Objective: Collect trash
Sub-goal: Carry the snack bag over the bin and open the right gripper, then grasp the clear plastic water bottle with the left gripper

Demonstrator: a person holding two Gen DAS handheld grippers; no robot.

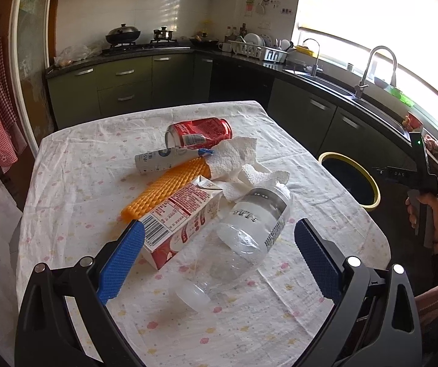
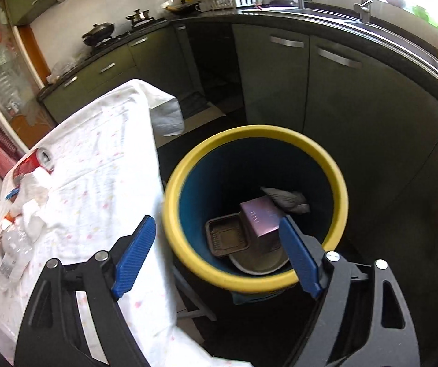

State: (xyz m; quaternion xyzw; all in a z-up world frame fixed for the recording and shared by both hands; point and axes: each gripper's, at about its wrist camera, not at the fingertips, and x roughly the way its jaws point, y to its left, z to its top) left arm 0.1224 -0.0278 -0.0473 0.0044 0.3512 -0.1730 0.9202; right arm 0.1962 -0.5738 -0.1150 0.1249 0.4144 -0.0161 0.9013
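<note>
Lying on its side on the table [image 1: 75,165] between the spread, empty jaws of the left gripper [image 1: 219,255], clear plastic bottle [image 1: 249,229]: likely light, crushable, slick, best pinched at the labelled middle; right gripper [image 2: 219,255] parted, empty, over the yellow-rimmed bin [image 2: 258,208].

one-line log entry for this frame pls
left gripper: open, over clear bottle | right gripper: open, empty, above yellow-rimmed bin | table: carton, can

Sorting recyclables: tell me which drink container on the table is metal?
The red soda can, lying on its side at the far end of the pile; the clear bottle is plastic, the milk carton cardboard.
</note>
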